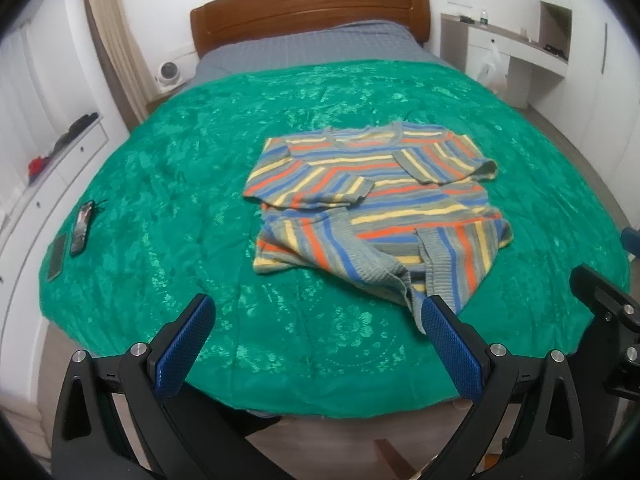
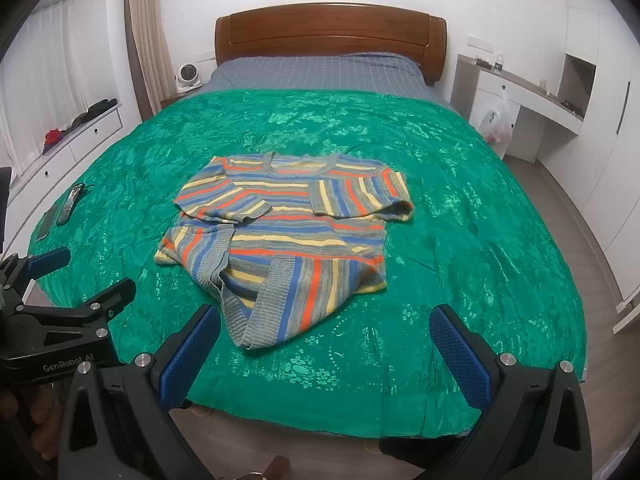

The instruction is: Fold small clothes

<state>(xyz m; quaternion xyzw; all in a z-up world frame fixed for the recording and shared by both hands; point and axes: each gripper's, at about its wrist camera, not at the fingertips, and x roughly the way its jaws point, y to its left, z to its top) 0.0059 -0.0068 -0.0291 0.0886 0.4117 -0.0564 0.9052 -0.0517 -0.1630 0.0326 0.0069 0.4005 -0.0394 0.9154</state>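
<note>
A knitted striped sweater (image 1: 372, 200) lies on the bed's green bedspread (image 1: 160, 184), a glossy cloth with a woven flower pattern; its bands run grey, blue, orange and yellow, with ribbed grey cuffs and hem; both sleeves are folded in across the chest, and the lower hem is turned up in loose, rumpled flaps. The left hand-held gripper (image 1: 316, 316) hovers at the near edge with its fingers wide apart, holding nothing, the blue pads dimpled; the right hand-held gripper (image 2: 324, 328) is likewise spread and empty. The left view shows two phones (image 1: 72, 236) by the bedspread's left edge more clearly; the right view alone shows a plastic bag (image 2: 498, 122) by the white desk (image 2: 536, 96).
</note>
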